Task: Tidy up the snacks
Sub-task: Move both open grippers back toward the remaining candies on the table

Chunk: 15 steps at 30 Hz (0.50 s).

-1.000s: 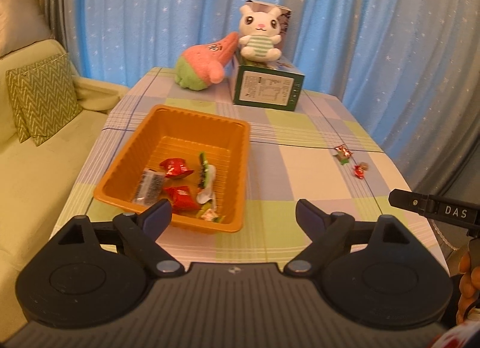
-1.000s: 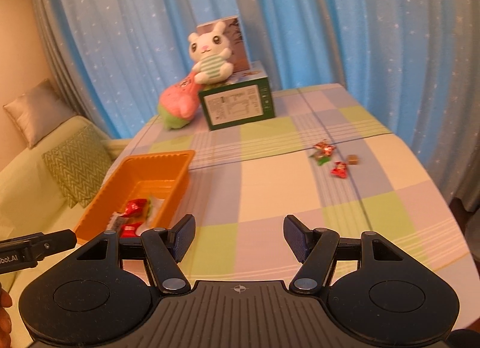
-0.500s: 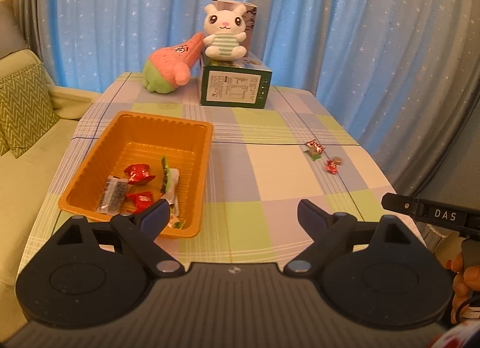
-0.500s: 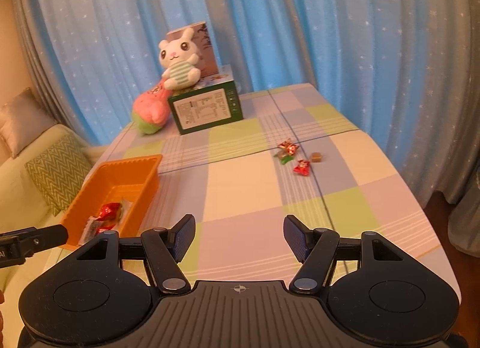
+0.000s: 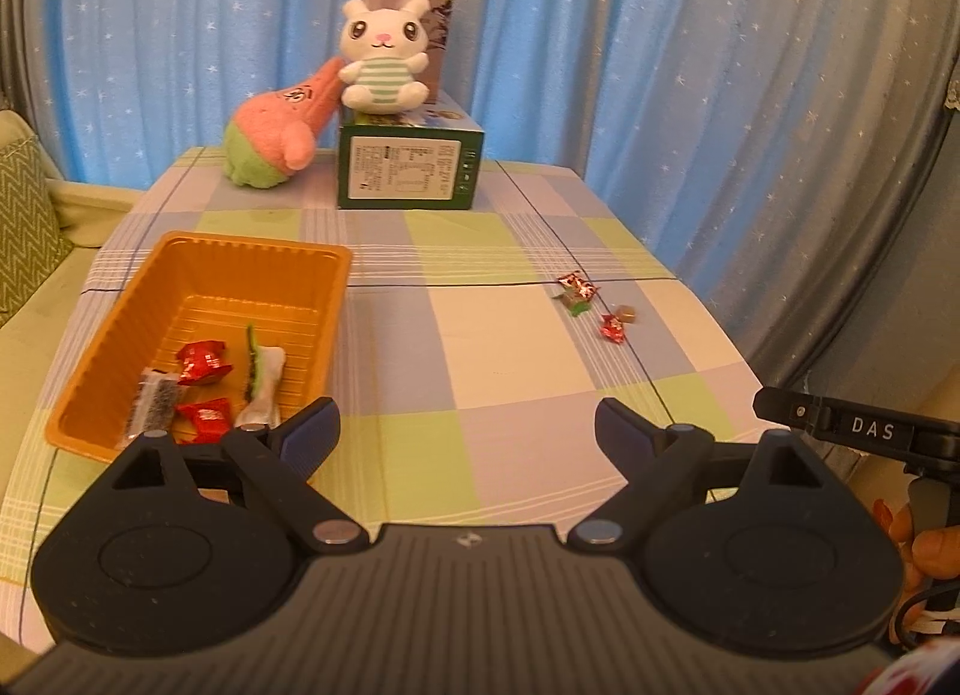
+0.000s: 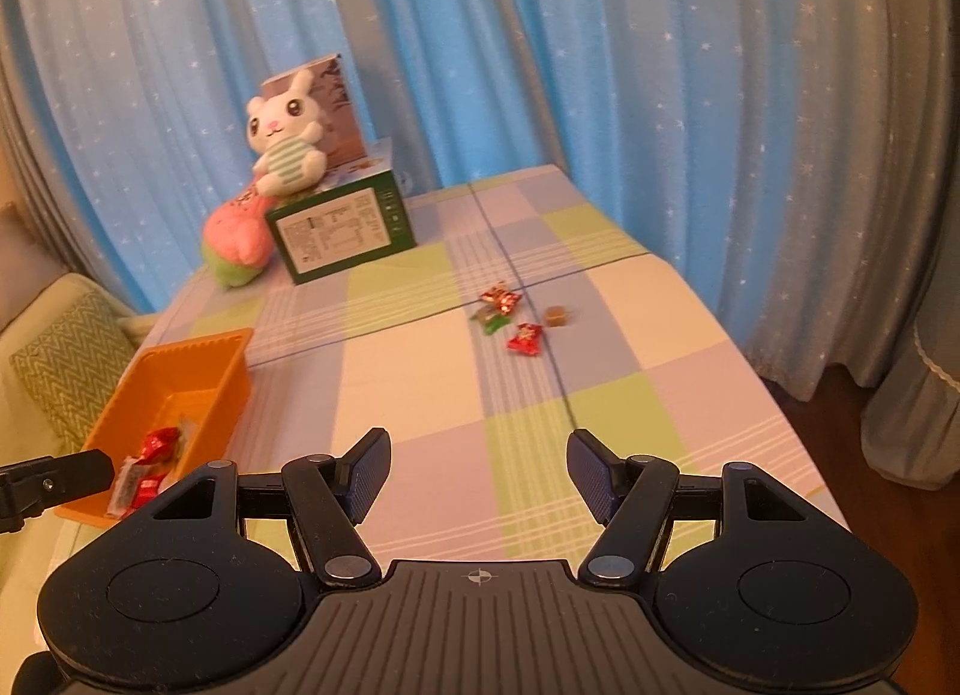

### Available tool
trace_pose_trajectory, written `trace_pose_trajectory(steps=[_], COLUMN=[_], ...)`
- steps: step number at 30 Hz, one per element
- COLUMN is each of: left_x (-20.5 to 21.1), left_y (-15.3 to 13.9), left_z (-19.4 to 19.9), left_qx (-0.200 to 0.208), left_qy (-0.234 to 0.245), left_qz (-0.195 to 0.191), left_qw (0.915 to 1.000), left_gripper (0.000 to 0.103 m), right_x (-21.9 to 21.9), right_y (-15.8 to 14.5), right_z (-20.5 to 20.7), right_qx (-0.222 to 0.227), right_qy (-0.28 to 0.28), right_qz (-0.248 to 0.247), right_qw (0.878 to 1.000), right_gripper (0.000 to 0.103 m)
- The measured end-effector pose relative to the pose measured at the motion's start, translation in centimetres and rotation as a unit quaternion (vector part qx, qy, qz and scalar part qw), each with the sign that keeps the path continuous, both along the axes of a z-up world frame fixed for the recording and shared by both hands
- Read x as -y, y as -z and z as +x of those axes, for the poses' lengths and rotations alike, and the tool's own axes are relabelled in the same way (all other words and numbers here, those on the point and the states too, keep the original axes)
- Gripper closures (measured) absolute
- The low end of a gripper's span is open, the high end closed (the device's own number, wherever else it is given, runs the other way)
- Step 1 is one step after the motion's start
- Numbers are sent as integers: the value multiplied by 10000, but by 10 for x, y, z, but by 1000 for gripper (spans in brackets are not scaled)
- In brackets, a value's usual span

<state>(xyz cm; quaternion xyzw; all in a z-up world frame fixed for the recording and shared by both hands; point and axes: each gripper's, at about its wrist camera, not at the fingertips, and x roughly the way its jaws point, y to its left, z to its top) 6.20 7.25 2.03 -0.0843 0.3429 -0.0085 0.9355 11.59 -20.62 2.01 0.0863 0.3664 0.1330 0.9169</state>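
Observation:
An orange tray on the left of the checked table holds several wrapped snacks, among them a red one; it also shows in the right wrist view. Loose on the cloth to the right lie a red-and-green candy, a red candy and a small brown cube; the right wrist view shows them too: the red-and-green candy, the red candy, the cube. My left gripper is open and empty near the tray's front corner. My right gripper is open and empty, well short of the candies.
A green box with a white bunny plush on it and a pink plush stand at the table's far end. Blue curtains hang behind. A sofa with a green cushion is on the left. The table's right edge drops to the floor.
Both grippers have swung to the right, so the tray slid left in both views and the loose candies came nearer the middle. Both stayed open and empty.

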Motion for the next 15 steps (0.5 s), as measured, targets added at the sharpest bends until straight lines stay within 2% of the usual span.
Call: trace_pose_trajectory(steps=[15], left_x=[34], left_y=[8], left_z=[34], left_qx=[43], left_qy=[342], left_qz=[-16], left_qw=[9994], left_gripper=[12], right_x=[30], right_y=[13], right_z=[18], right_qx=[-103], right_qy=[286], right_qz=[-42], right_qw=[9995], right_gripper=[38])
